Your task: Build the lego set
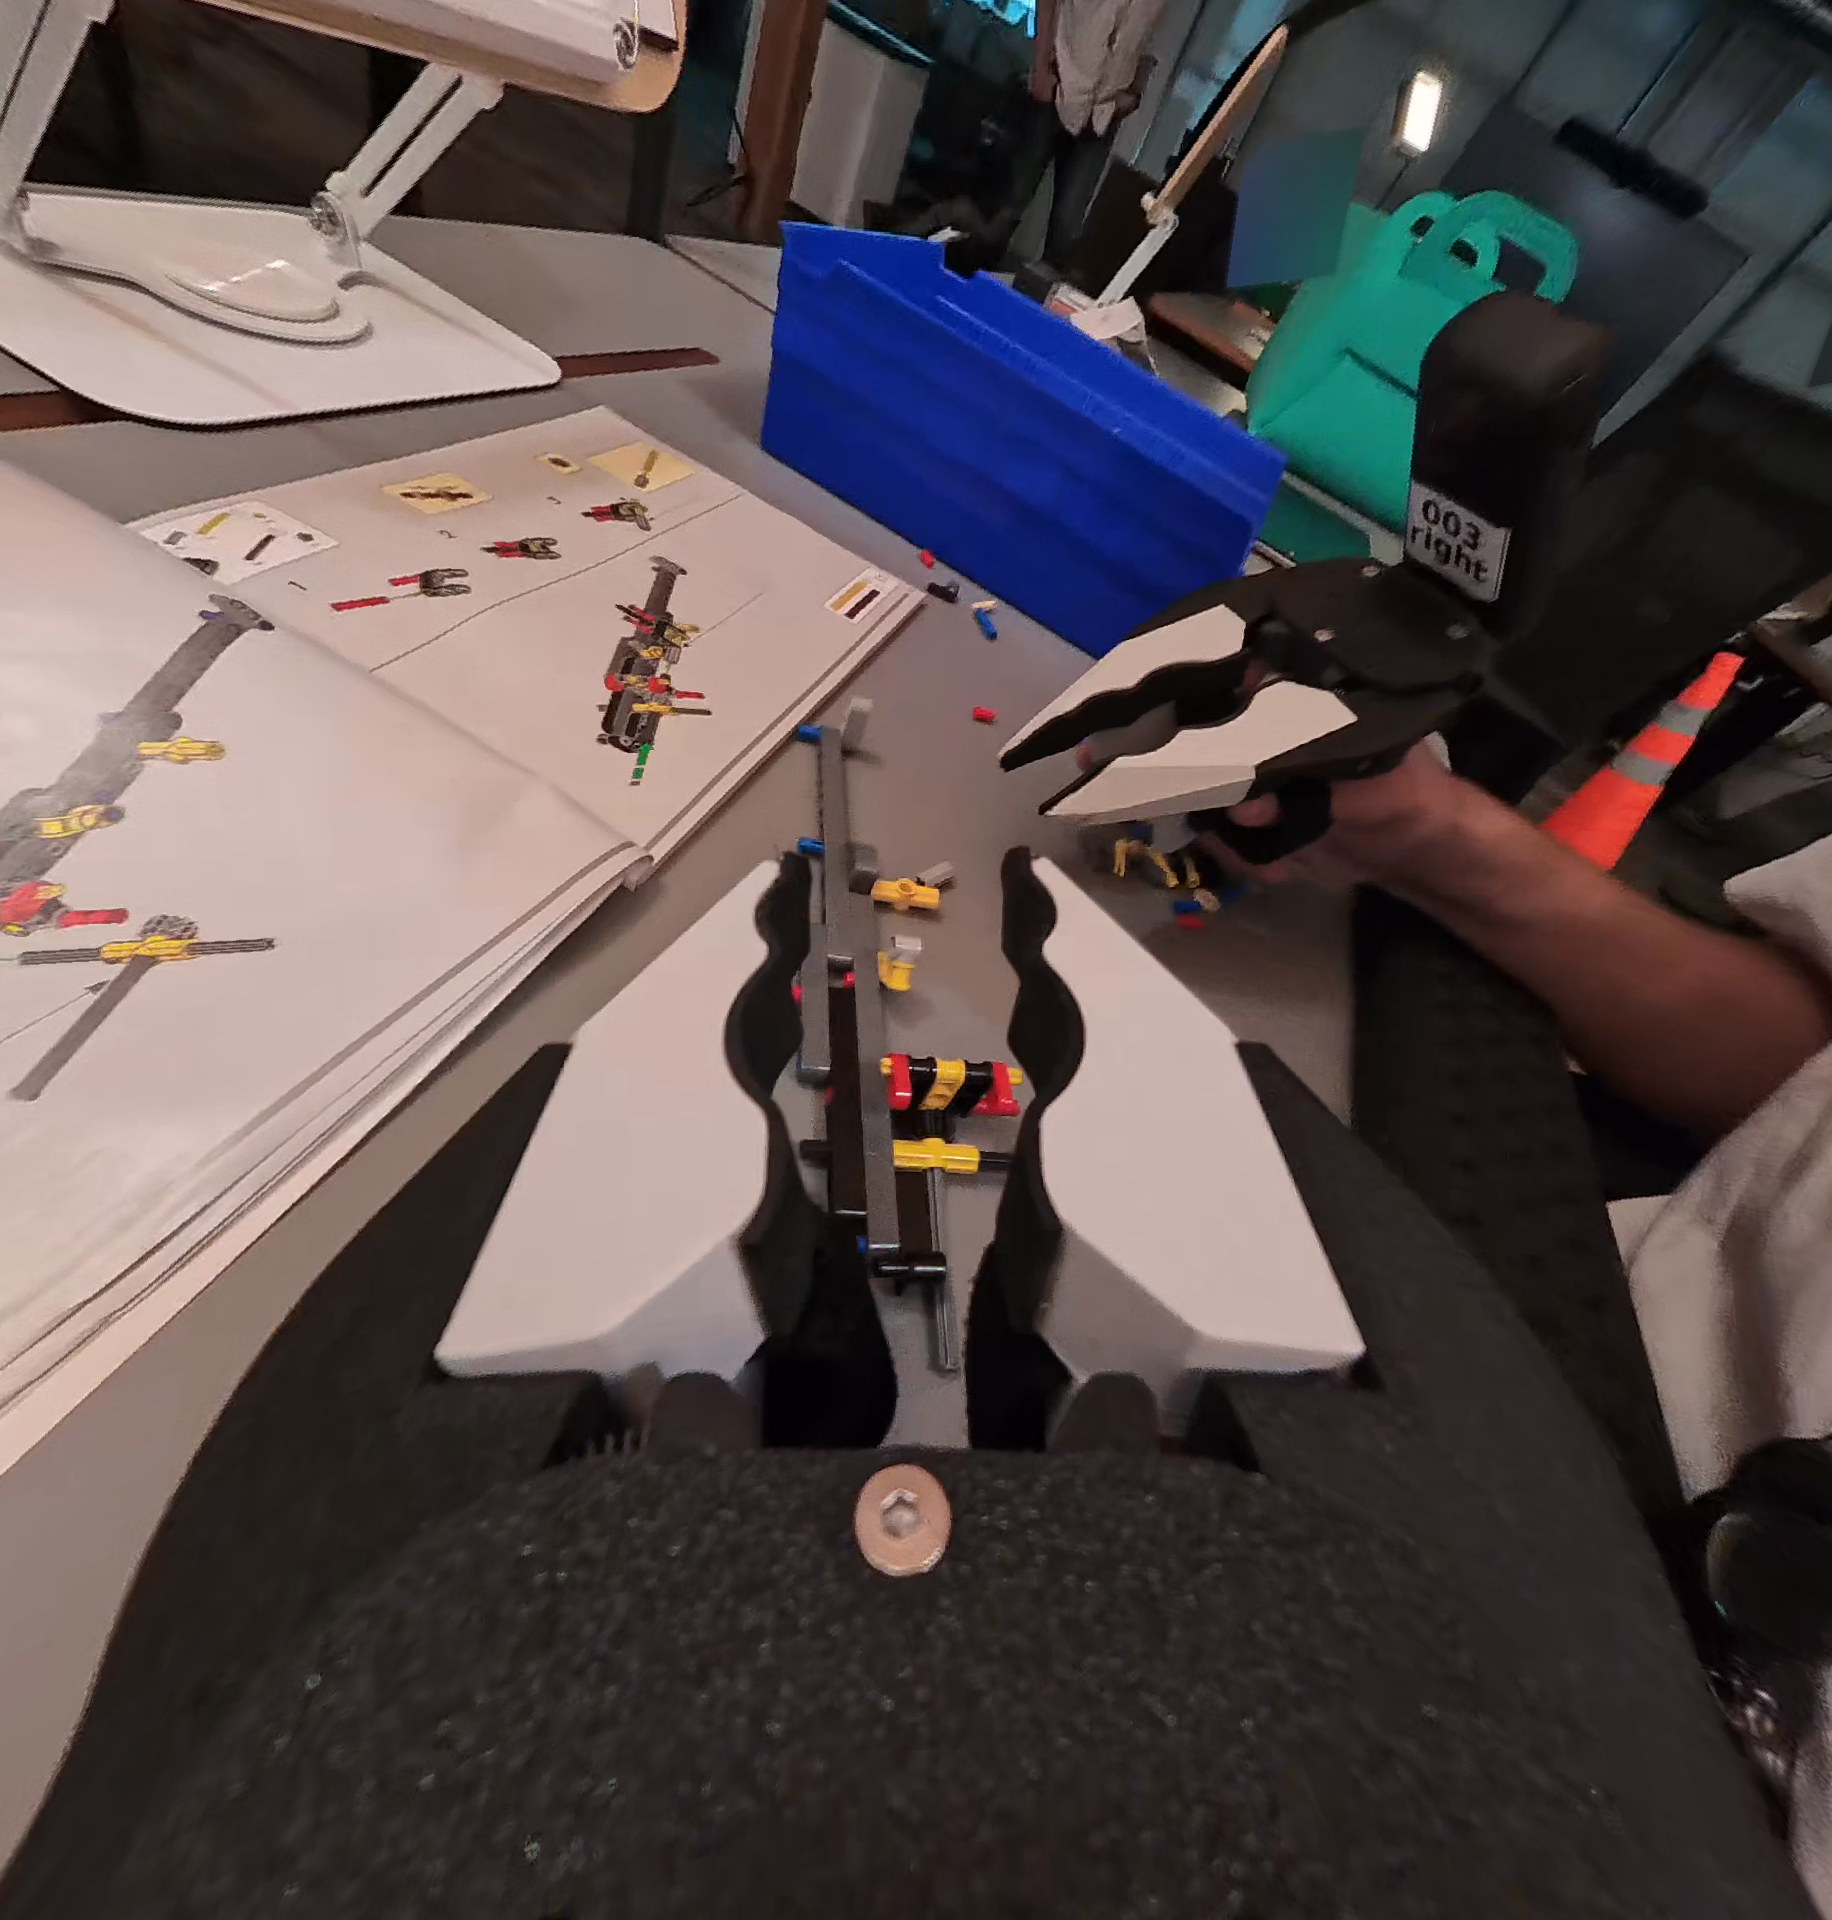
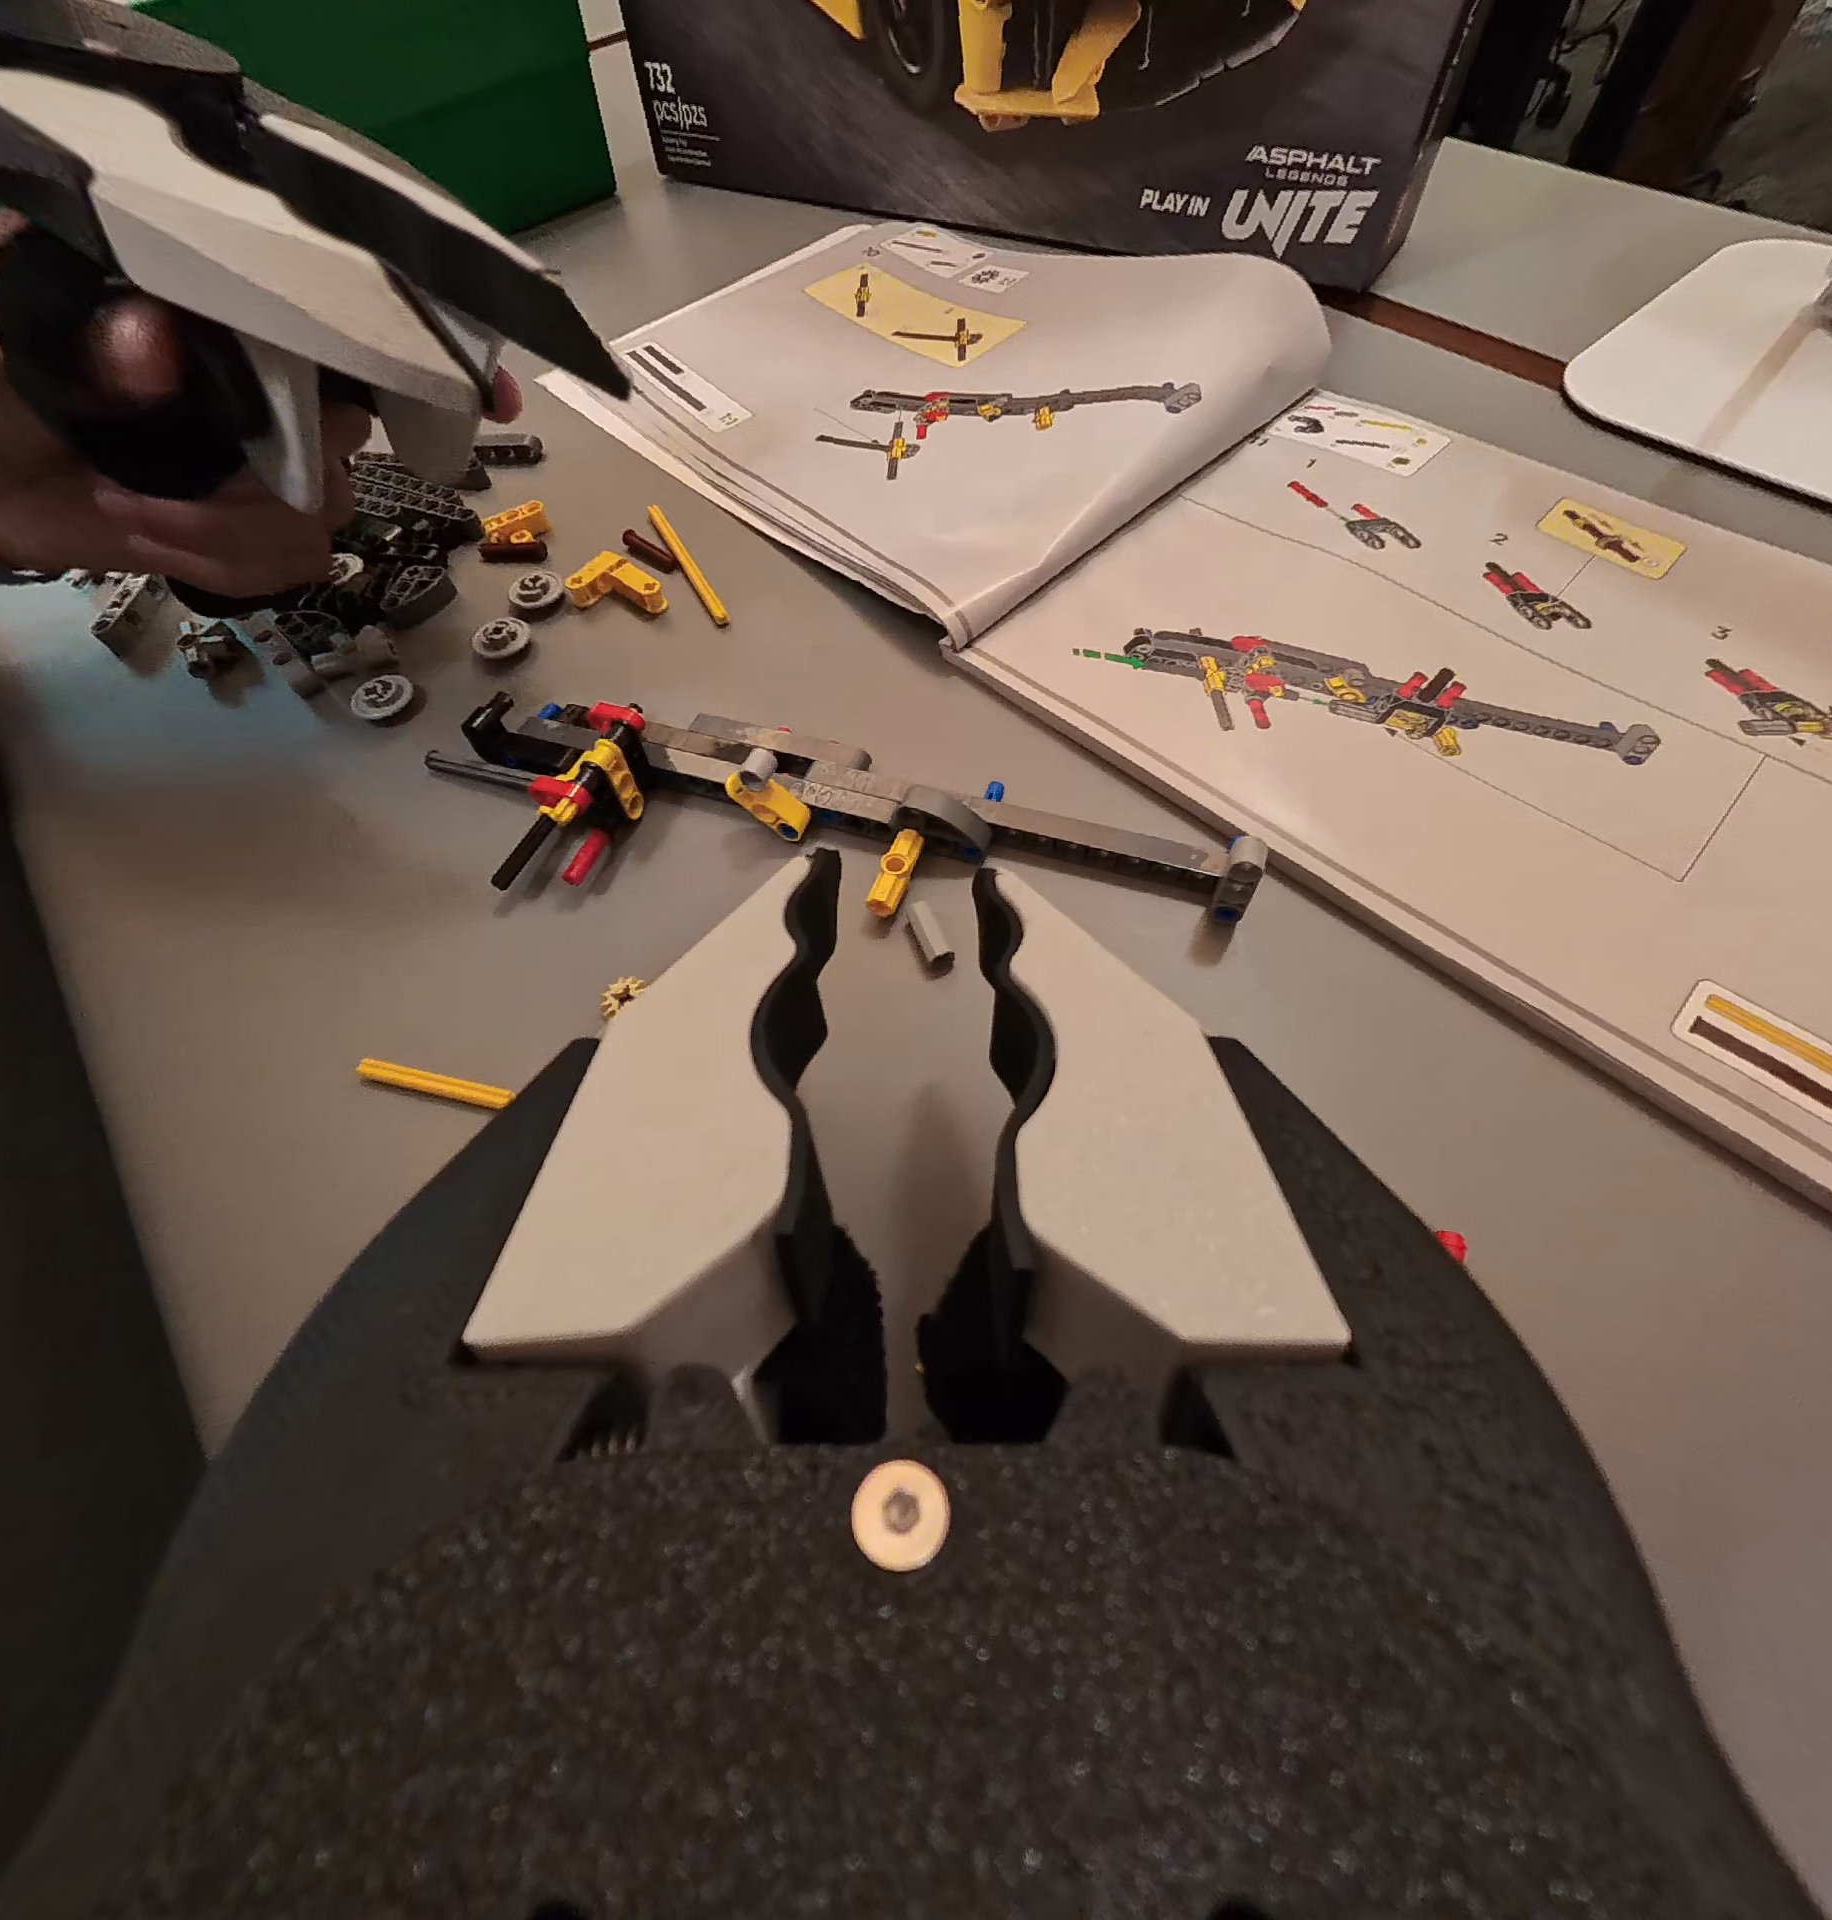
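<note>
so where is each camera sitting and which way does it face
Left wrist view: on the left tongs, looking along the long grey lego assembly toward a blue bin; a hand and the right tongs show at right.
Right wrist view: on the right tongs, facing the assembly side-on; the left tongs show upper left.
Shared: the assembly, the open manual.

The build (image 2: 850,795) lies on the surface (image 2: 268,914) just before the open manual (image 2: 1307,665), with the box (image 2: 1047,125) behind the manual. A pile of loose parts (image 2: 372,561) lies left of the build, a pin (image 2: 931,935) just before it, and a bin (image 1: 995,436) stands beyond the manual's far edge.
</note>
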Demonstrator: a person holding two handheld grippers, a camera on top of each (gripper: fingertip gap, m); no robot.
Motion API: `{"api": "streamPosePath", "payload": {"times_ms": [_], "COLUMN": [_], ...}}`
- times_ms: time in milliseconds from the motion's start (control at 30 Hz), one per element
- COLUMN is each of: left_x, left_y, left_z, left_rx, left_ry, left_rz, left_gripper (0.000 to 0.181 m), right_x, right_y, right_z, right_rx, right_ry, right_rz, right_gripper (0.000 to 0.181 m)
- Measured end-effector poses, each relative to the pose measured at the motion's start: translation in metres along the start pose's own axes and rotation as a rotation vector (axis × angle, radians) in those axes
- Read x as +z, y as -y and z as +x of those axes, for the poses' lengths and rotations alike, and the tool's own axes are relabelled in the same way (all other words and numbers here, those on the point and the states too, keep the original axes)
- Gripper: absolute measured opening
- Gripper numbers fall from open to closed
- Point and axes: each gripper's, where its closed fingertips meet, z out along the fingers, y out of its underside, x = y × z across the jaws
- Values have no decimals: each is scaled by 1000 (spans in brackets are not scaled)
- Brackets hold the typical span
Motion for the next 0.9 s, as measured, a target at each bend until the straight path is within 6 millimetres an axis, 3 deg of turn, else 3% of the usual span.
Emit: {"api": "streamPosePath", "payload": {"times_ms": [600,900], "left_x": [5,7], "left_y": [-7,-12], "left_z": [-1,8], "left_rx": [67,102], "left_ry": [88,94], "left_rz": [-41,-58], "left_gripper": [24,37], "right_x": [-3,-2], "right_y": [-1,-3], "right_z": [1,-1], "right_rx": [-11,-36], "right_ry": [-19,-27], "right_rz": [-3,-19], "right_gripper": [26,25]}}
